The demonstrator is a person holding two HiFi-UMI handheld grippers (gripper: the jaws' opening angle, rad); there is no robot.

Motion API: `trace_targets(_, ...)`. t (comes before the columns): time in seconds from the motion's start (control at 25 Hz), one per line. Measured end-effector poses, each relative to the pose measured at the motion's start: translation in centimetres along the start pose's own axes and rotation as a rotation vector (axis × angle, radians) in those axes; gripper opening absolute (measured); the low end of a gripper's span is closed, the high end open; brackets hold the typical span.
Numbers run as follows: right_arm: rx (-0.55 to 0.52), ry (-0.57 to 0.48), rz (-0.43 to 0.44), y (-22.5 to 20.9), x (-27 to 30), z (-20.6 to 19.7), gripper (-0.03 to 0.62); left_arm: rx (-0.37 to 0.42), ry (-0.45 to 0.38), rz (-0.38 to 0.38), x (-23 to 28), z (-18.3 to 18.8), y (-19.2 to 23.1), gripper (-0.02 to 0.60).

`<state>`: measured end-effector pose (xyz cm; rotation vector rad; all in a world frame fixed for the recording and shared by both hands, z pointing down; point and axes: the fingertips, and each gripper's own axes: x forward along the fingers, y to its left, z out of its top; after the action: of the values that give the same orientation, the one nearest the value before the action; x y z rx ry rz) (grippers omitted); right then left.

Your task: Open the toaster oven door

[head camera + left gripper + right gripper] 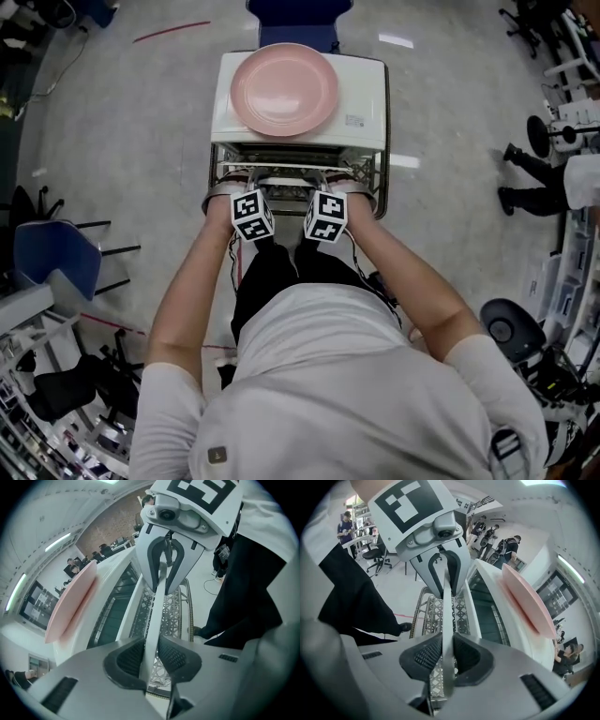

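1. We look steeply down on a white, box-shaped toaster oven (366, 108). It stands on a metal wire rack (176, 606) straight ahead of the person. A round pink plate (284, 88) lies on the oven's roof.
2. The left gripper (151, 657) has its dark ribbed fingers (129, 656) pinching the oven's thin white door handle bar (157, 606).
3. The right gripper (444, 656) pinches the same bar just beside the left one, near the bar's middle.
4. The dark glass door panel (490, 616) sits behind the bar. We cannot tell whether the door is ajar.
5. We judge the bar to be stiff and smooth, so possibly slippery.
6. The door probably swings down on a lower hinge.
7. The oven looks light enough to slide forward, which could tip the breakable plate.
8. The middle of the bar seems the best hold, with an even pull outward and down.
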<state>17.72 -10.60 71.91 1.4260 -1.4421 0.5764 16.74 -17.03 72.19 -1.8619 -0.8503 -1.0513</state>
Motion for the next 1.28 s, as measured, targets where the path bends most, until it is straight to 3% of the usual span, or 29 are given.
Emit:
trace_targets(0.68,-0.029,0.061,-0.21,4.7,0.4,-0.3,0.091,0.065,-0.021,0.131,0.0,-1.2,-4.8,0.101)
trace_targets(0.88,-0.051,0.068,-0.278,5.7,0.5,-0.6,0.091,0.092,-0.02,0.206,0.1,-1.3,-5.8,0.101)
trace_targets(1.28,-0.076,0.068,-0.357,8.4,1.6,-1.3,0.094,0.131,-0.028,0.263,1.3,-2.2,-8.7,0.101)
